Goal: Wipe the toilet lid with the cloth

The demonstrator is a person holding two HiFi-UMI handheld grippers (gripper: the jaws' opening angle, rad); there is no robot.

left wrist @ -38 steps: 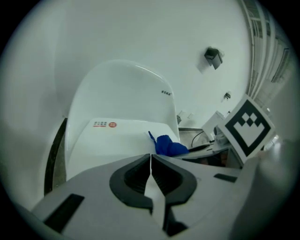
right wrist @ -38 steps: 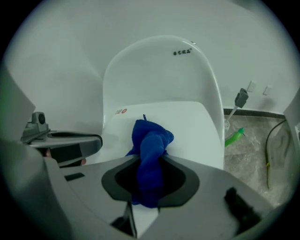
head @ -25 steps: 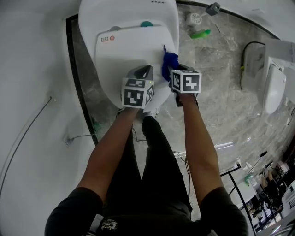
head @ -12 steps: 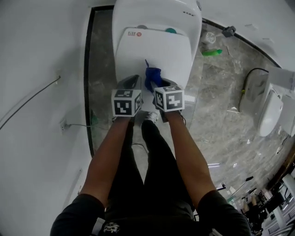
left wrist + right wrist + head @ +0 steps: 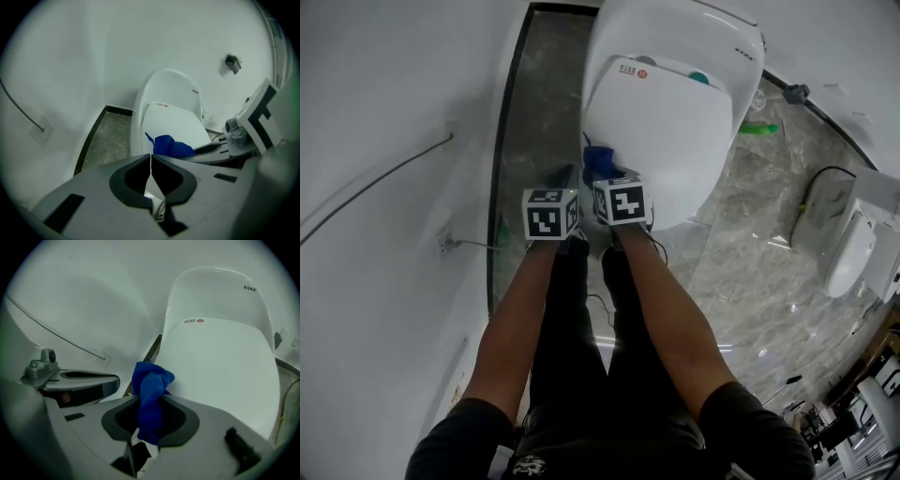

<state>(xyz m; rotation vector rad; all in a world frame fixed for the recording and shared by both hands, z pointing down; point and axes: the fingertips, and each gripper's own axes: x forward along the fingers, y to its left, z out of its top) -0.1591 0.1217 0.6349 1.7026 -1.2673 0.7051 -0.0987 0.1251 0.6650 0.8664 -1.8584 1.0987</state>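
The right gripper (image 5: 151, 404) clamped the blue cloth (image 5: 150, 380) at the near left edge of the toilet lid (image 5: 220, 362); the left gripper (image 5: 151, 159) was closed, empty. Wiping seemed underway; how much remained was unclear.

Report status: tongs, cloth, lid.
Left tongs shut, empty. Right tongs shut on cloth. Cloth at toilet lid edge, contact unclear. Lid bare, nothing in the way.

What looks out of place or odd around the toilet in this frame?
A green object lies loose on the floor beside the toilet; what it is I cannot tell. Otherwise nothing stands out: the lid is down, the blue cloth bunched in the right gripper jaws.
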